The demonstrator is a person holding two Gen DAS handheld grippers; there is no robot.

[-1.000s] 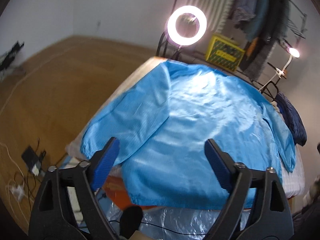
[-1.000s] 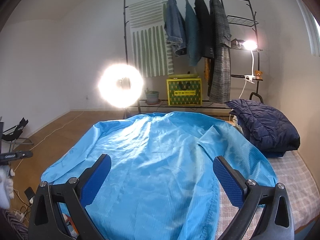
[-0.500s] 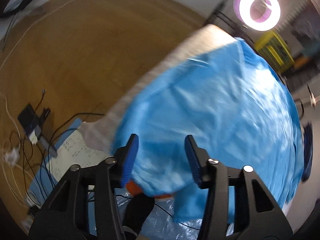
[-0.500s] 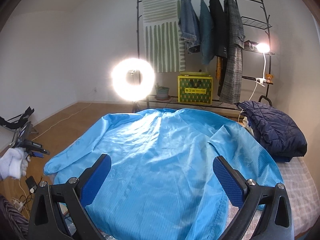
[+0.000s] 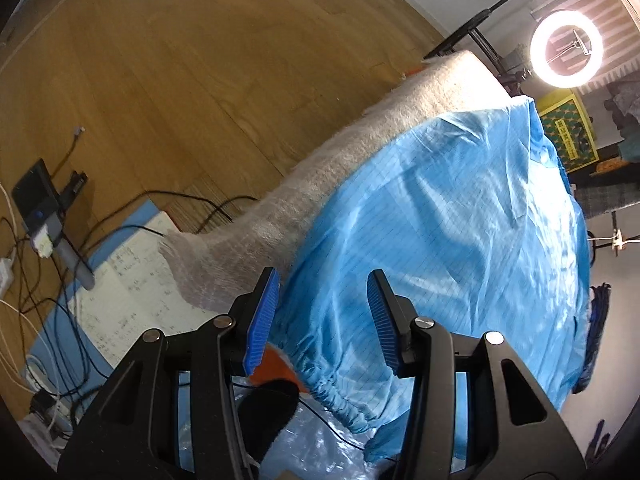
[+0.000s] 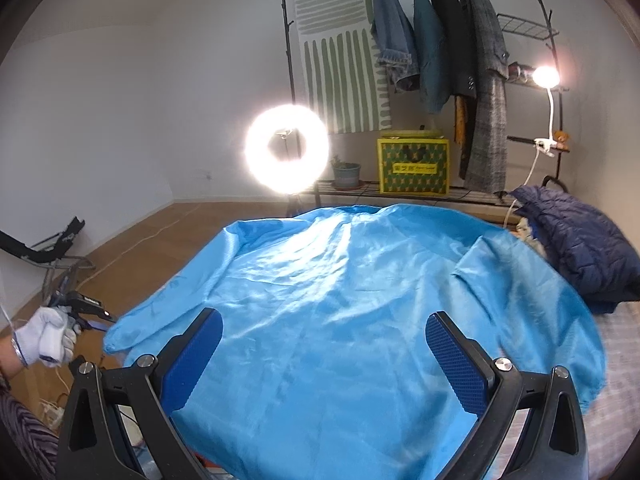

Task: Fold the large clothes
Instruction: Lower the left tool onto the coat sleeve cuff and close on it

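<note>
A large bright blue jacket [image 6: 352, 288] lies spread flat on the bed, its collar toward the far end. In the left wrist view its left sleeve [image 5: 360, 280] hangs over the bed's side and ends in an elastic cuff [image 5: 340, 392]. My left gripper [image 5: 324, 312] points steeply down at that sleeve end, its jaws about half apart. The cloth lies below the gap and the pads do not press on it. The right wrist view shows a white-gloved hand [image 6: 50, 340] holding the left gripper [image 6: 90, 314] at the cuff. My right gripper [image 6: 324, 344] hangs wide open over the near hem, holding nothing.
A folded navy puffer jacket [image 6: 580, 248] lies on the bed's right side. Beyond the bed stand a ring light [image 6: 286, 150], a clothes rack [image 6: 440, 40] and a yellow box [image 6: 414, 166]. Cables and a charger [image 5: 40, 216] and a paper sheet [image 5: 128, 280] lie on the wood floor beside the bed.
My left gripper swung down and left from above the jacket to the sleeve cuff at the bed's side, and its jaws narrowed from wide to half apart. The right gripper shifted slightly, still wide open.
</note>
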